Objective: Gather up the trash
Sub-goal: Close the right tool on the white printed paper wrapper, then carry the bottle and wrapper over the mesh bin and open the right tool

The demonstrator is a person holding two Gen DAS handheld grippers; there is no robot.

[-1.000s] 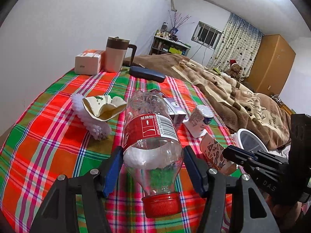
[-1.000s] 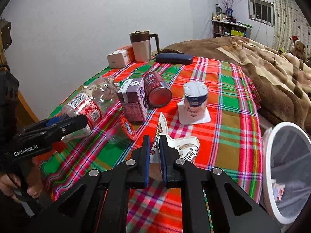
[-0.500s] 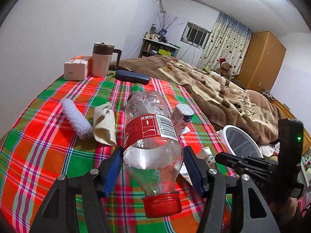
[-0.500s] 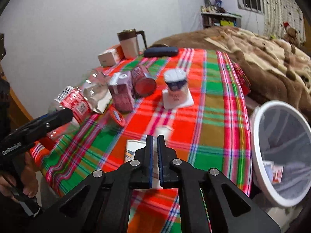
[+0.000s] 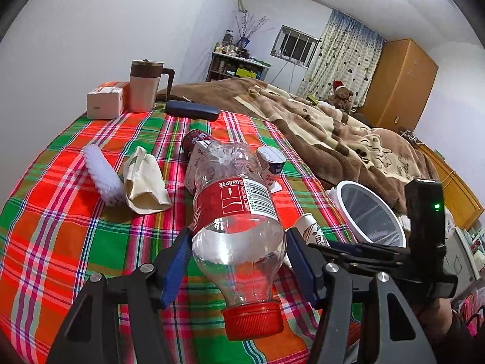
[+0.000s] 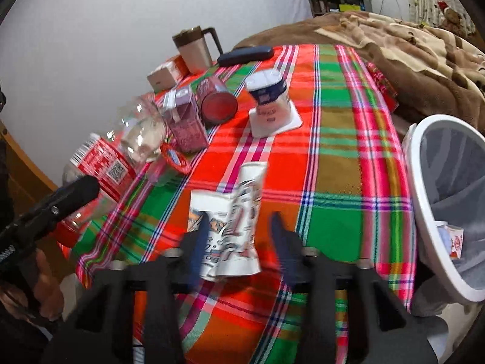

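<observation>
Left gripper [image 5: 239, 261] clamps a bottle [image 5: 236, 212], right gripper [image 6: 239, 242] gapes around a crushed cup [image 6: 230, 221]; next, close on it and carry to the bin [image 6: 424, 200] at three o'clock.

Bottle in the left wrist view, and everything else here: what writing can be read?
Bottle label: Chinese characters and barcode digits, upside down, too small.
Yogurt cup: blue print, blurred.
Crushed paper cup: printing blurred.
No text reads clearly.
</observation>
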